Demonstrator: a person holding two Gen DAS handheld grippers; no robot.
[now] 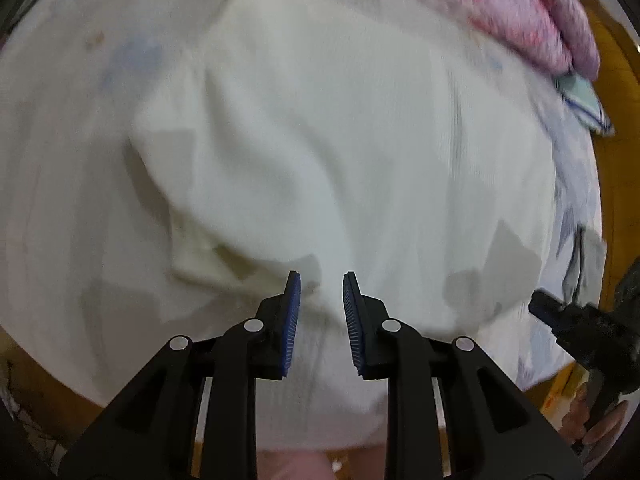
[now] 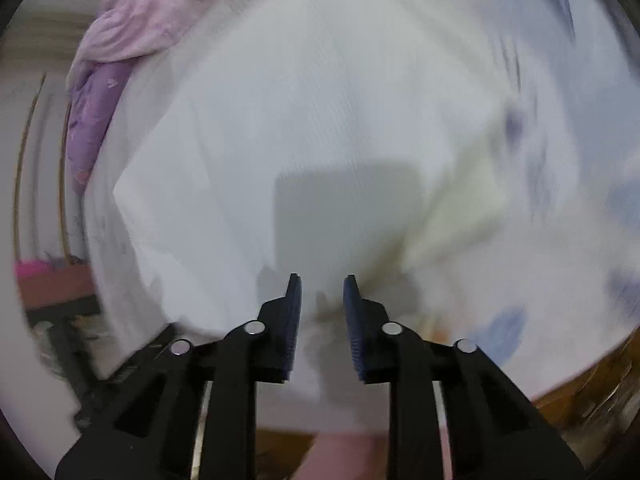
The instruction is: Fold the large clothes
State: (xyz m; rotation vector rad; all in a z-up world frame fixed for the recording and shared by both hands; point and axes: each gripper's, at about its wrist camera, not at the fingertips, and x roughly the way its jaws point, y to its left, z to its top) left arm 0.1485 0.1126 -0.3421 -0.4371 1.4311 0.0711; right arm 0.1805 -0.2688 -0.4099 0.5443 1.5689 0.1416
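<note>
1. Printed bedsheet [image 1: 72,128], pale with faint blue marks, spreads under everything in both views; wooden frame edge [image 1: 616,184] shows at 3 o'clock in the left wrist view.
2. White garment [image 1: 320,128] lies across the sheet, filling the centre of the left wrist view from 12 down to 6 o'clock. Loose creases run through it, and a folded flap sits at 8 o'clock. The right wrist view shows the same white cloth [image 2: 280,120] at centre, blurred, with a creamy fold toward 3 o'clock.
3. Pink fleecy bedding [image 1: 532,12] is bunched at 1 o'clock in the left wrist view, beyond the garment's far edge. In the right wrist view it sits at 11 o'clock, with purple cloth [image 2: 92,120] below it at 9 o'clock.
4. Left gripper [image 1: 321,284]: jaws spread, a clear gap between the blue ribbed pads, nothing between them. It hangs over the garment's near part at 6 o'clock (contact with the cloth cannot be told).
5. Right gripper [image 2: 322,286]: jaws likewise parted and empty, over the white cloth. It also shows at 4 o'clock in the left wrist view, a bare hand [image 1: 596,420] gripping its handle.
</note>
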